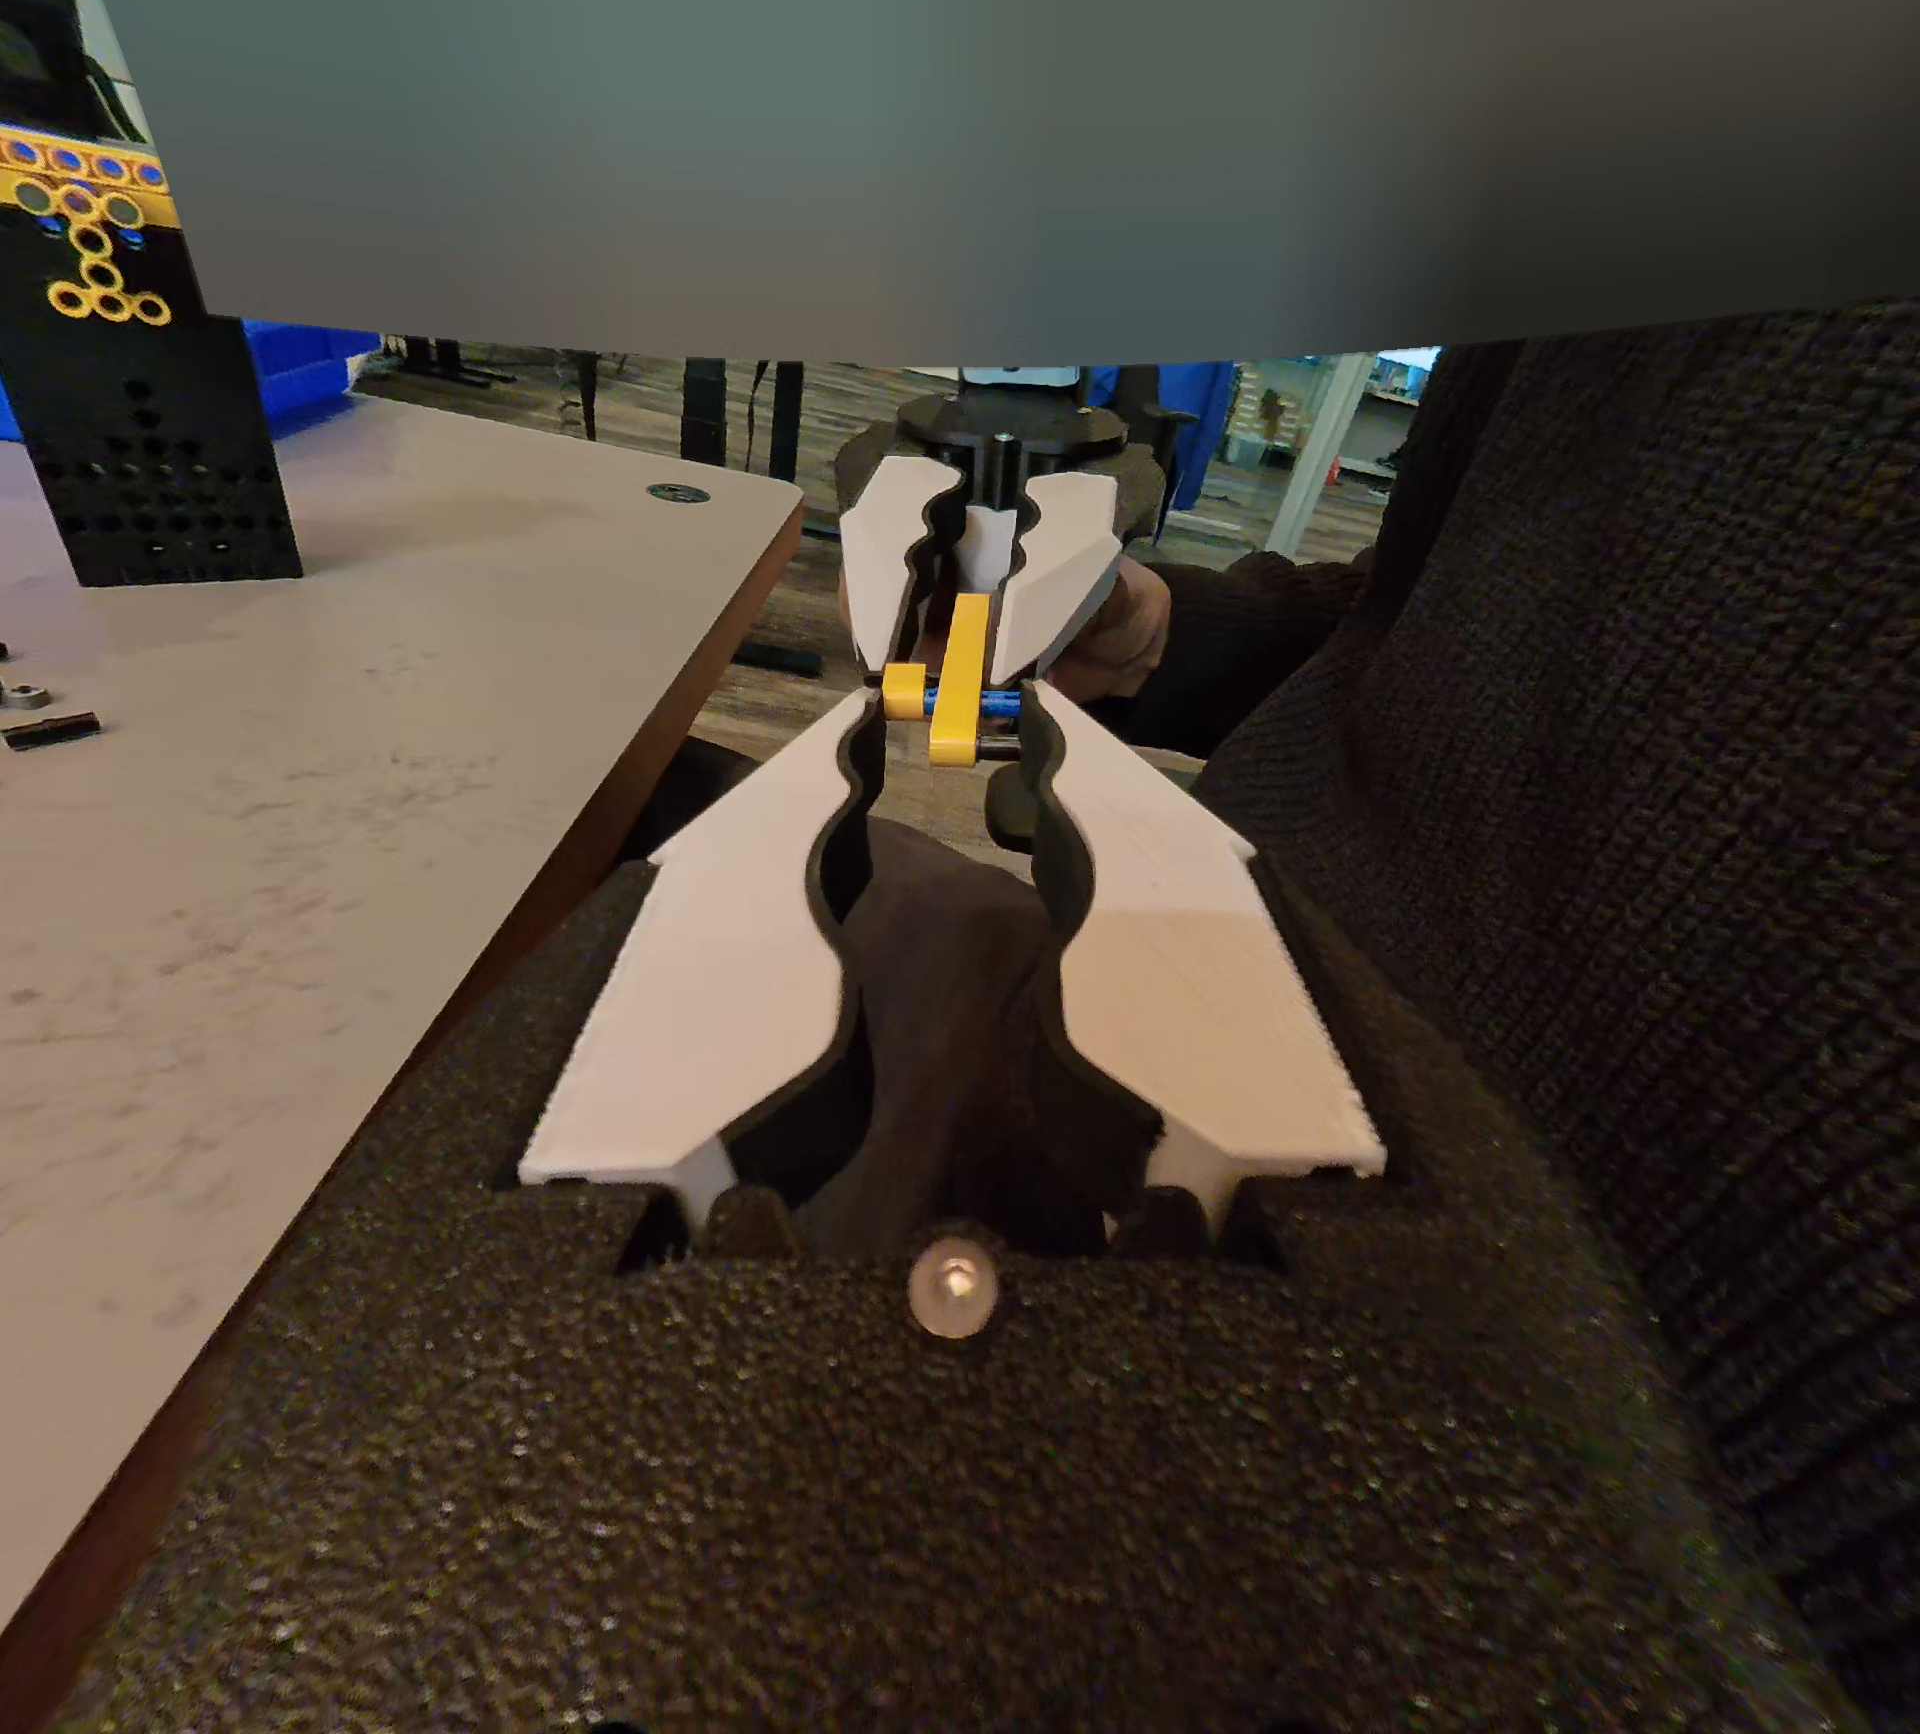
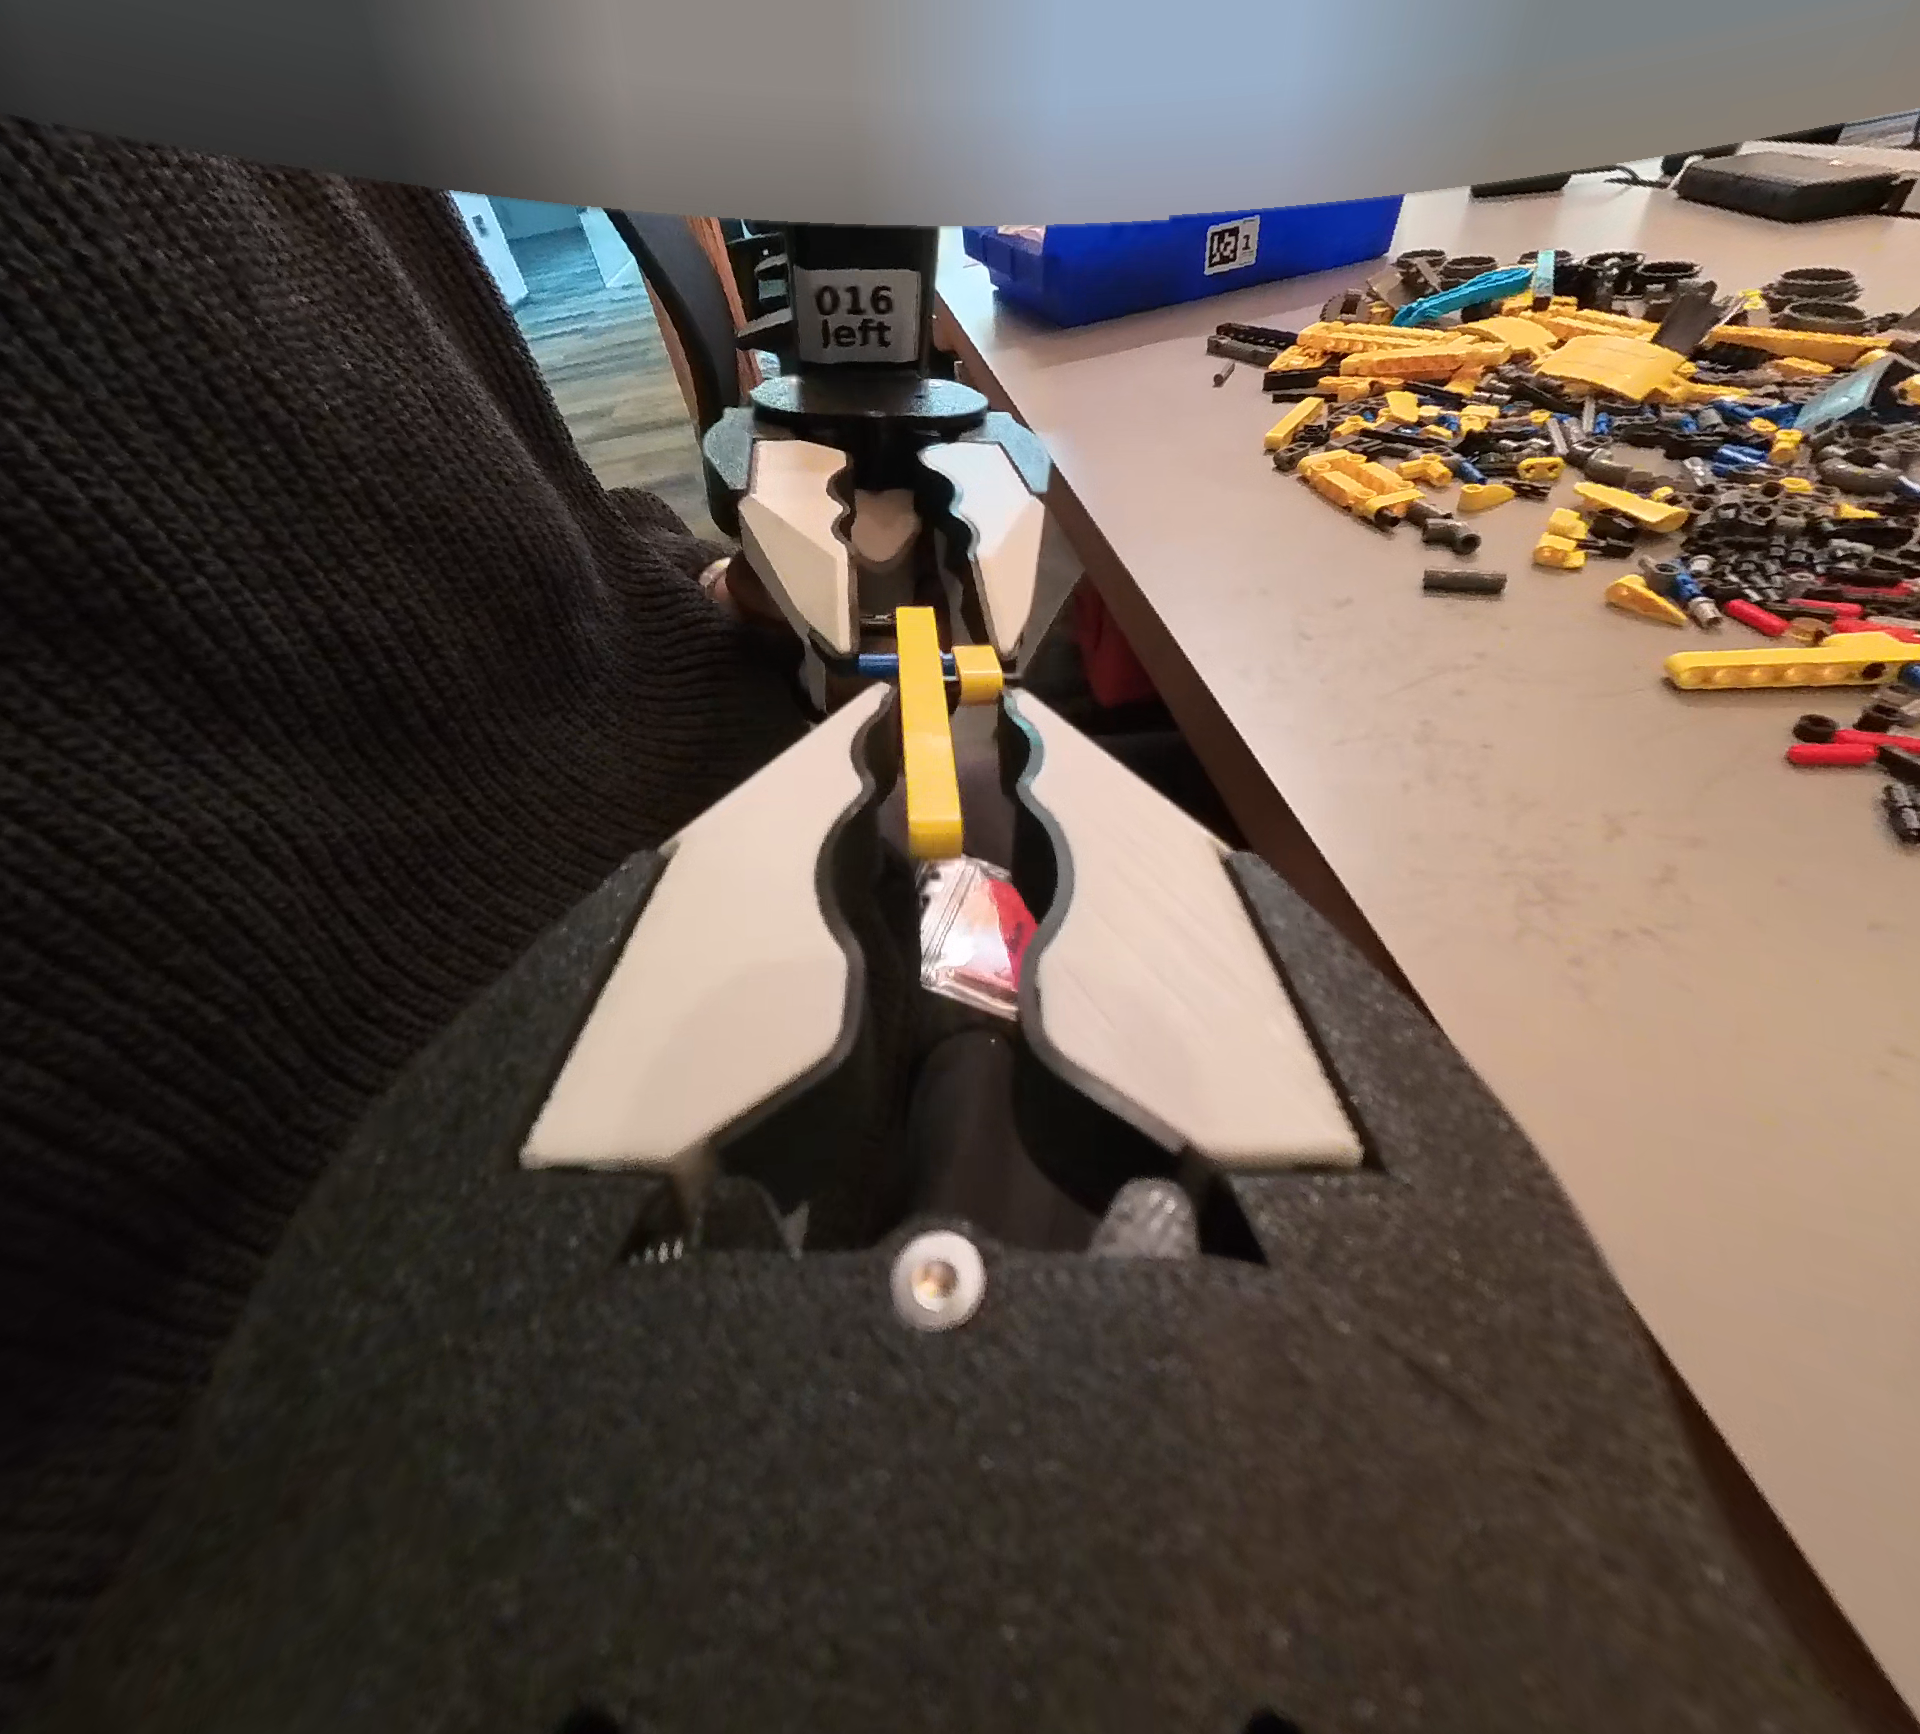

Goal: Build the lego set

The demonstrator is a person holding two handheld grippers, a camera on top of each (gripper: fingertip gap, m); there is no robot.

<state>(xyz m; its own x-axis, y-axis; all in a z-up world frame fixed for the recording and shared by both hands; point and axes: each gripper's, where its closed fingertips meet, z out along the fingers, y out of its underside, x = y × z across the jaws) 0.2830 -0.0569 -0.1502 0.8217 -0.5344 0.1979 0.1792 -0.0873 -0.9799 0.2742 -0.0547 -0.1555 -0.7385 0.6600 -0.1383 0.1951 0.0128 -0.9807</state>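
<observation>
Both grippers meet tip to tip beside the table edge, in front of a person's dark knitted top. Between them is a blue axle (image 1: 992,700) carrying a long yellow beam (image 1: 961,676) and a small yellow piece (image 1: 904,692). My left gripper (image 1: 951,708) is shut on the axle, one tip at each end. My right gripper (image 2: 945,697) faces it, jaws narrow and straddling the long beam (image 2: 925,749), which runs back between its fingers without touching them. Its tips sit at the axle (image 2: 873,666) and small piece (image 2: 977,674); whether they grip is unclear.
The pale table (image 1: 364,749) lies left in the left wrist view, bearing a black perforated block with yellow beams (image 1: 135,437) and a few loose parts (image 1: 52,728). In the right wrist view the table holds a pile of yellow, black and blue parts (image 2: 1610,458) and a blue bin (image 2: 1174,261). Left and right tips are no more than a few centimetres apart.
</observation>
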